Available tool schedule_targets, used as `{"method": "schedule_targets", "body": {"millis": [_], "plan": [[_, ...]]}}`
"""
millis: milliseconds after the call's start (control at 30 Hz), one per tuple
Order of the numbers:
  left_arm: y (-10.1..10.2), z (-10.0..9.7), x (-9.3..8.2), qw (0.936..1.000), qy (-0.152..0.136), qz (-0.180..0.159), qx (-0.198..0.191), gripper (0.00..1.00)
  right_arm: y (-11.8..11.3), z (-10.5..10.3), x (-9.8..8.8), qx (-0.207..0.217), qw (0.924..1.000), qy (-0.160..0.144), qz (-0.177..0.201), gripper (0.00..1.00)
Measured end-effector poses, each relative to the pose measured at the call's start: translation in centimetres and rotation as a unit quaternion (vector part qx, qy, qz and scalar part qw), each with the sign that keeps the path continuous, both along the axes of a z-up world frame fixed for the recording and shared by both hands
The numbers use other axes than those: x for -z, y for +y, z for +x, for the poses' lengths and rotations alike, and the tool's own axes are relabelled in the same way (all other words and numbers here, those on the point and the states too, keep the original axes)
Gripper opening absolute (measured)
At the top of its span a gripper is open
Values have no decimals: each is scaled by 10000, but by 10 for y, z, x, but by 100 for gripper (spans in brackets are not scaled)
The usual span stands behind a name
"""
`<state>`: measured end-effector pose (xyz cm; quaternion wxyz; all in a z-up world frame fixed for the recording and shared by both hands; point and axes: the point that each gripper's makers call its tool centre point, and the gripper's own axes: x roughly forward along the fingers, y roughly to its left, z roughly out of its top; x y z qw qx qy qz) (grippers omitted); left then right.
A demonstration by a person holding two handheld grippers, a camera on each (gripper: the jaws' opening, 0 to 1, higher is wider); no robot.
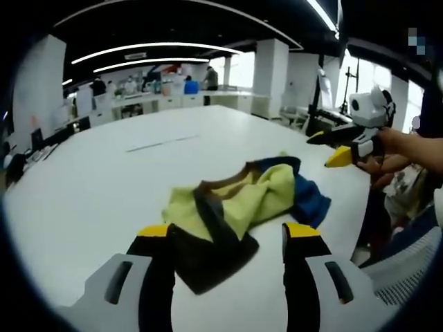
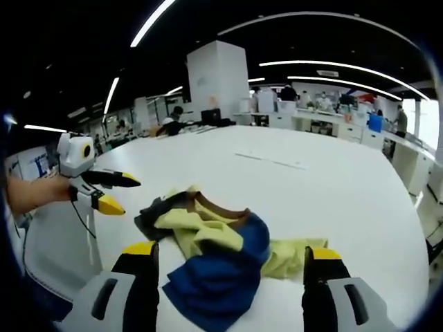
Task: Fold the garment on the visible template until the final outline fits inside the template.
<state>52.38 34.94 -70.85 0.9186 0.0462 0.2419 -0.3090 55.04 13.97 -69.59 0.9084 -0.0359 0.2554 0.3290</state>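
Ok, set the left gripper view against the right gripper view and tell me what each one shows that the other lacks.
Left gripper view alone: the right gripper entering from the right, jaws parted, in a hand, and the garment's dark panel lying nearest. Right gripper view alone: the left gripper entering from the left, jaws parted, and the garment's blue part lying nearest. Shared: the crumpled garment in yellow, blue, dark and brown on the white table, unfolded and not gripped.

Two gripper cameras facing each other across one white table

The left gripper view looks along its jaws at the crumpled garment (image 1: 239, 207) from close by; the right gripper view faces it from the opposite side, equally near. Both share the garment (image 2: 221, 252), the table (image 1: 104, 180) and each other's gripper.
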Motion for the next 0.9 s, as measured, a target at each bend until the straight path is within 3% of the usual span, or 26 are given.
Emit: {"method": "schedule_targets", "body": {"millis": [167, 400, 800, 900], "plan": [[-4, 4, 7, 10000, 77, 2, -19, 47, 0, 8, 4, 107, 9999, 33, -32, 67], [-12, 6, 24, 9995, 247, 187, 99, 34, -6, 24, 16, 470, 9986, 257, -7, 39], [-19, 11, 43, 9979, 480, 393, 209, 20, -10, 32, 40, 734, 9949, 687, -36, 22], [-19, 10, 50, 9966, 669, 421, 237, 10, -11, 34, 43, 783, 9941, 744, -59, 16]]}}
